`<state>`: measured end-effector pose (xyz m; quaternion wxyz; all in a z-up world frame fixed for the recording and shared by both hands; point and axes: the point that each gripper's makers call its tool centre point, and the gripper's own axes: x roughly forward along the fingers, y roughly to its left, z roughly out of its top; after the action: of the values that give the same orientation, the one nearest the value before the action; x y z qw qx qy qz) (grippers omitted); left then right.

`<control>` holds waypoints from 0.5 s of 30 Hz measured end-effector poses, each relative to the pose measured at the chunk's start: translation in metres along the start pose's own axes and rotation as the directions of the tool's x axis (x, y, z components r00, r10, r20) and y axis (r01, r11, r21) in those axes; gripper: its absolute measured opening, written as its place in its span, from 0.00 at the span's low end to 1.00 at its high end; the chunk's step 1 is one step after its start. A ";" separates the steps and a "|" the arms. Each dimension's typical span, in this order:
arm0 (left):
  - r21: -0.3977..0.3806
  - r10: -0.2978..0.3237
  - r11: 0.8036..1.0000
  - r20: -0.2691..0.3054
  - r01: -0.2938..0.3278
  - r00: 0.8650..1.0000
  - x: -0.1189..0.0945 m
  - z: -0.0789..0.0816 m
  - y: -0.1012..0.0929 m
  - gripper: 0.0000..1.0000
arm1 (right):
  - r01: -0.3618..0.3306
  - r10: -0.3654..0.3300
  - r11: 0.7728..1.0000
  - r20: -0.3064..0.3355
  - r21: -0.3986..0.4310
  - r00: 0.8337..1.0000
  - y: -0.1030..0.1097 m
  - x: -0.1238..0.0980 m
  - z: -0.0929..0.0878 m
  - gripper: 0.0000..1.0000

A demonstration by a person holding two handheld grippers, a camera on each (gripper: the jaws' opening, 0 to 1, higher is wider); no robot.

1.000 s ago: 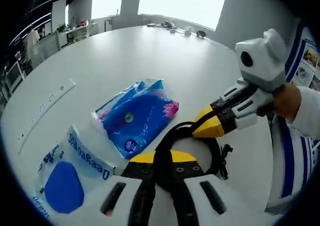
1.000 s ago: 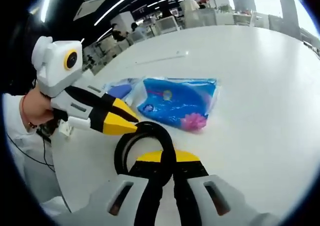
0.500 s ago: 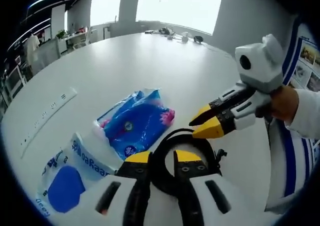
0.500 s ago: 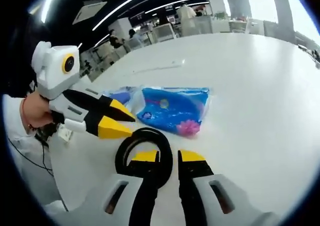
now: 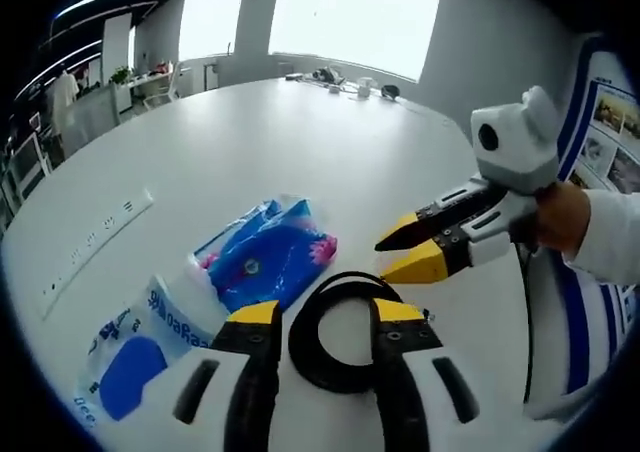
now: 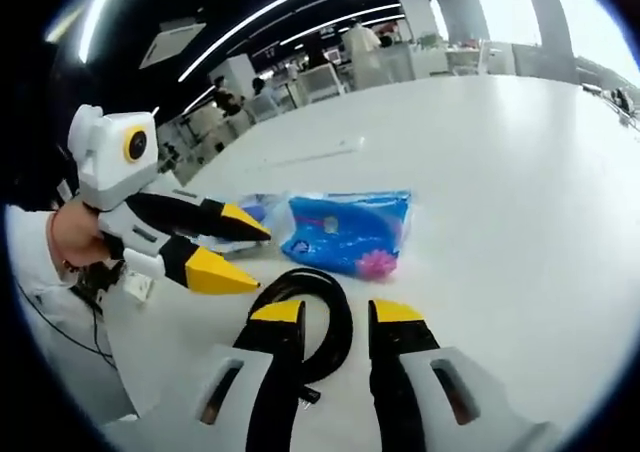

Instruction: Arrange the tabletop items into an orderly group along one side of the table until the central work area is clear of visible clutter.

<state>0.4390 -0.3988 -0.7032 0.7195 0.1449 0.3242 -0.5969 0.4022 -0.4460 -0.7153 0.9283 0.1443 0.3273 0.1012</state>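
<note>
Cable coil [image 5: 345,332], lower centre: light, floppy, springy; take across bundled loops. Left gripper [image 5: 325,317] and right gripper [image 6: 337,312] both released, empty.

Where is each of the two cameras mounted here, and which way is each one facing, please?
Left gripper view: rides on the left gripper, looking along its open jaws across the white table at the coiled black cable and blue tissue pack; the right gripper and a hand enter from the right.
Right gripper view: rides on the right gripper, facing the same cable and pack; the left gripper and a hand enter from the left.
Shared: table, cable, tissue pack, both grippers.
</note>
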 end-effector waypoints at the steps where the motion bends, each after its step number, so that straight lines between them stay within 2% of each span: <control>1: 0.000 -0.001 1.000 0.003 0.001 1.000 -0.001 0.001 -0.001 0.39 | -0.002 0.002 1.000 0.001 -0.005 1.000 0.001 -0.001 0.001 0.26; 6: -0.006 -0.006 1.000 0.011 0.007 1.000 -0.008 0.004 -0.004 0.42 | 0.001 -0.001 1.000 0.005 -0.015 1.000 0.006 -0.006 0.004 0.35; 12: -0.018 -0.007 1.000 0.038 0.008 0.999 -0.020 0.005 -0.005 0.47 | 0.008 -0.008 1.000 0.009 -0.029 1.000 0.012 -0.014 0.009 0.42; 15: -0.021 -0.005 1.000 0.050 0.006 0.999 -0.028 0.005 -0.004 0.52 | 0.012 -0.011 0.999 0.015 -0.038 1.000 0.014 -0.018 0.012 0.45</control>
<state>0.4342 -0.3819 -0.6805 0.7270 0.1216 0.3129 -0.5990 0.3944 -0.4405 -0.6916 0.9339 0.1256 0.3191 0.1009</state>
